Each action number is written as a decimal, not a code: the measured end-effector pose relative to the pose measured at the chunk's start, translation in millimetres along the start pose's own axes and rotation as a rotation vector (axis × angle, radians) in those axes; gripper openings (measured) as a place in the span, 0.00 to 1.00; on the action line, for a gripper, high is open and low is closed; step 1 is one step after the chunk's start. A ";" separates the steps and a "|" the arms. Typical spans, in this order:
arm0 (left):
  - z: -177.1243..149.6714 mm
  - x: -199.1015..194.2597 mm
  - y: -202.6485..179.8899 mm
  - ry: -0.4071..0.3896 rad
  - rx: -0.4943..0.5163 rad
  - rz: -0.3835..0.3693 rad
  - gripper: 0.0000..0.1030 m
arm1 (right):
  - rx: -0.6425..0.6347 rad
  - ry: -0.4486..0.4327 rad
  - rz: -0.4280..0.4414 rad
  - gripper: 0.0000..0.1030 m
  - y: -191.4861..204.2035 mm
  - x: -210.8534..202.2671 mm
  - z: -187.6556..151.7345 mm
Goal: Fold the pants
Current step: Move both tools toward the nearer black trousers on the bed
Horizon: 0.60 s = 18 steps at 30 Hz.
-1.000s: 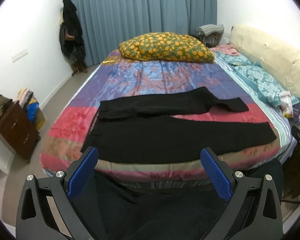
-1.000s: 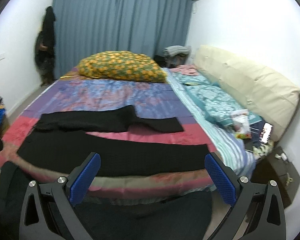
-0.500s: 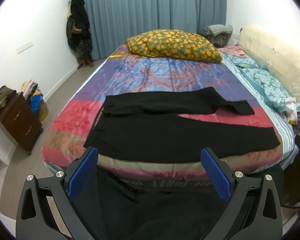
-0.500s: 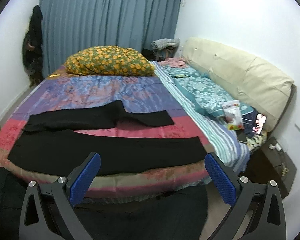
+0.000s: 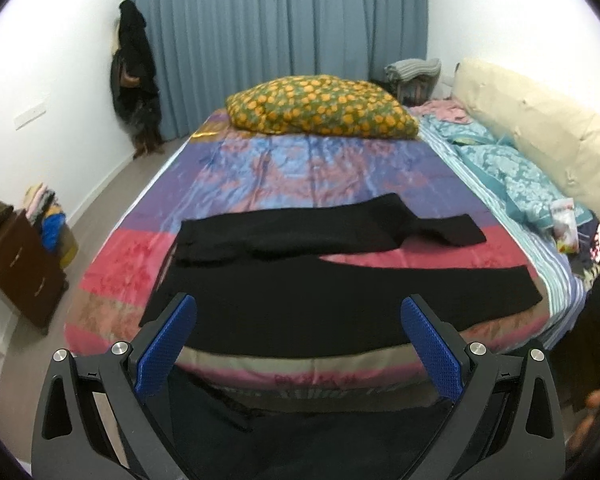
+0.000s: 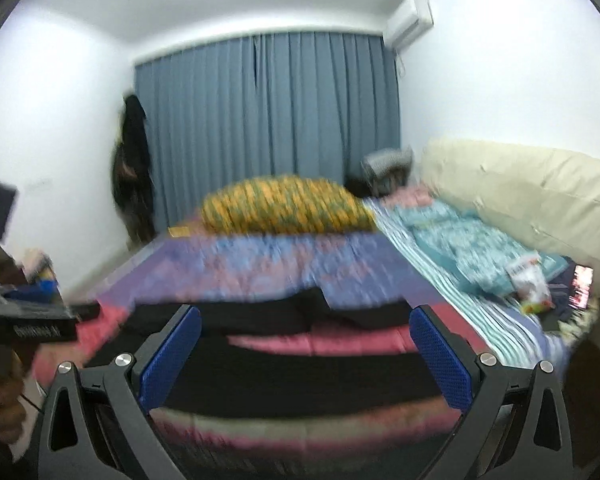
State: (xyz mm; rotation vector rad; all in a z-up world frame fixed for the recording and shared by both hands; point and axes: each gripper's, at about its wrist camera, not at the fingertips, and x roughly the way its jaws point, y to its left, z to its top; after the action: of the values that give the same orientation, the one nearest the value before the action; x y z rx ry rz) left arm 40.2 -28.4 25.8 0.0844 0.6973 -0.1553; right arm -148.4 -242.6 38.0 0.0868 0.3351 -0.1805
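Observation:
Black pants (image 5: 340, 300) lie spread flat across the near end of the bed, waist at the left, the two legs running to the right and splayed apart. The far leg (image 5: 440, 230) ends short of the near leg. My left gripper (image 5: 298, 344) is open and empty, held in front of the bed's near edge. My right gripper (image 6: 306, 354) is open and empty, also short of the bed; its view is blurred and shows the pants (image 6: 300, 376). The left gripper's body (image 6: 24, 320) shows at the left edge of the right wrist view.
A multicoloured bedspread (image 5: 300, 176) covers the bed. A yellow floral pillow (image 5: 320, 108) lies at the far end. A teal blanket (image 5: 508, 172), a packet (image 5: 566, 228) and a cream headboard (image 5: 540, 128) are along the right. A brown dresser (image 5: 16, 264) stands at the left.
Both grippers have moved closer to the bed. The right gripper has tilted upward, so more wall and ceiling show, and its view is blurred. The pants have not moved.

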 end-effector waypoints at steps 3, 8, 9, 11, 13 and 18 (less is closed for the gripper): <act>-5.5 12.8 -3.7 0.039 0.019 0.001 0.99 | -0.057 0.049 0.042 1.00 8.1 21.7 -8.9; -8.9 20.8 5.8 0.045 -0.006 0.011 0.99 | -0.045 0.193 -0.017 1.00 11.6 52.3 -18.3; -9.4 23.9 7.5 0.050 -0.009 0.020 0.99 | -0.047 0.216 -0.036 1.00 11.2 56.8 -19.5; -11.3 31.0 9.2 0.067 -0.011 0.026 0.99 | -0.039 0.241 -0.053 1.00 7.0 62.3 -24.4; -14.3 38.6 7.3 0.085 0.001 0.021 0.99 | -0.029 0.283 -0.072 1.00 1.1 68.4 -31.6; -18.9 69.5 3.4 0.173 0.030 0.037 0.99 | -0.032 0.480 -0.170 1.00 -18.7 96.2 -44.6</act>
State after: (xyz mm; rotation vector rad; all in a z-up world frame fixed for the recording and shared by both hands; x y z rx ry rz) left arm 81.4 -30.6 -33.3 0.1404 0.8657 -0.1242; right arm -76.8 -271.4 -37.1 0.0694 0.8254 -0.3232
